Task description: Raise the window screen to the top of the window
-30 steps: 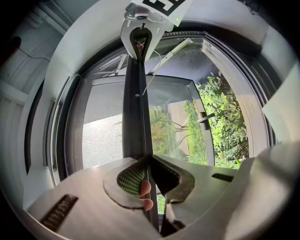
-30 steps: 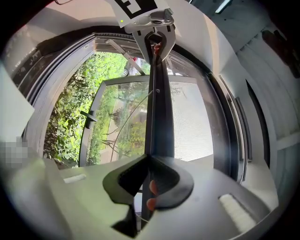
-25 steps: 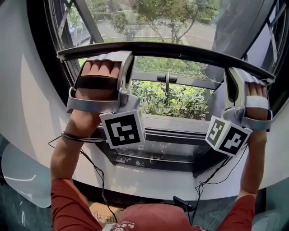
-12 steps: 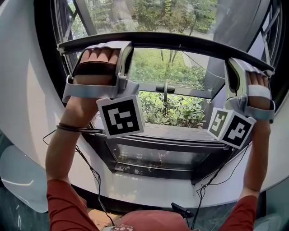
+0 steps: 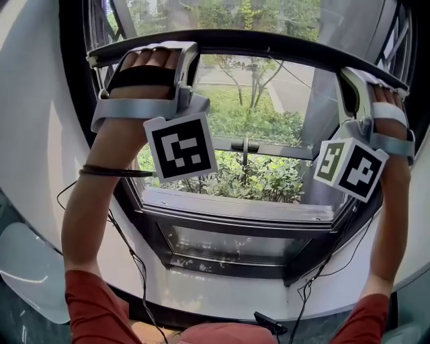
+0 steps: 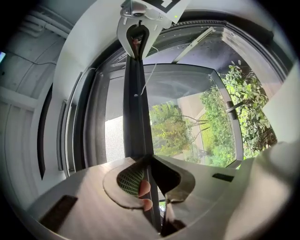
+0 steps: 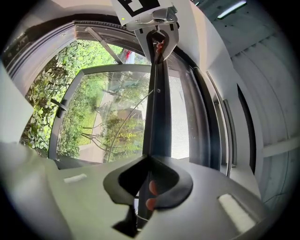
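**Ana:** What is sitting around the window?

**Me:** I am looking down past a white curved sill [image 5: 222, 285] at a dark metal window frame [image 5: 235, 209]. A dark lever handle [image 5: 245, 144] is sticking up from the pane's rail, and green shrubs [image 5: 269, 178] are showing outside. A thin black cable [image 5: 142, 269] is hanging beside my left arm. Grey screen mesh [image 5: 349, 30] is hanging above the bar, and a slanted dark strut [image 5: 124, 20] is showing through it at the upper left.

**Ana:** What is differing from a second ago?

**Me:** The window screen's dark bottom bar [image 5: 269, 57] is sitting higher in the opening, and both tools are sitting higher with it. The lever handle was just under the bar then; now it is lying well below it, with more lawn and trees showing between them.

**Ana:** And the tools?

**Me:** The left tool [image 5: 138, 54] is clamping the bar near its left end, jaws drawn in against it. The right tool [image 5: 366, 77] is clamping it near the right end the same way. In each gripper view the bar is running straight out from between the jaws to the other tool. The bar is lying across the upper part of the window.
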Motion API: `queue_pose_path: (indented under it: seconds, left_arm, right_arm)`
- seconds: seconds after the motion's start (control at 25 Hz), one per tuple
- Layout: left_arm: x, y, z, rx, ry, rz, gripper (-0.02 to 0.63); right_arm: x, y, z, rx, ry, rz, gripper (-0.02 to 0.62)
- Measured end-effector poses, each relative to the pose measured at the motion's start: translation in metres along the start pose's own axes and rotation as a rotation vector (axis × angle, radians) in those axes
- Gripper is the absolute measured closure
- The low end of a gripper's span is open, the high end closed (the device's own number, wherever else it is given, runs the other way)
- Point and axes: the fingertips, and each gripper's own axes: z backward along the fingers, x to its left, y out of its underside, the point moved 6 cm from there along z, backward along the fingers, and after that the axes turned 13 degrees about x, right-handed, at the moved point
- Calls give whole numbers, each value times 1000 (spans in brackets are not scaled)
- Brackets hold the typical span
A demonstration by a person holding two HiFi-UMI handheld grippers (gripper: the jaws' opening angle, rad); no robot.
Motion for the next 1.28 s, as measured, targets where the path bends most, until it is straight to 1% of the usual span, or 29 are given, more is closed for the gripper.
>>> queue_pose_path:
  seconds: [0.32,0.56,1.0,1.16,1.28]
  left_arm:
    - [37,-2,-27,15,-18,26,552]
    - [67,-5,-47,27,-32,72,552]
    - [110,-9,-73,41,-52,108,552]
    - [118,-9,-81,37,-77,117,551]
    - [128,-7,-87,68,-132,108,551]
  right_arm:
    - [-42,-4,-28,24,35,14,561]
    - [-74,-7,-51,32,76,19,560]
    - [-117,-10,-80,51,117,49,558]
    - [-126,-10,-88,51,130,47,558]
    - [-133,-12,-93,55,138,48,558]
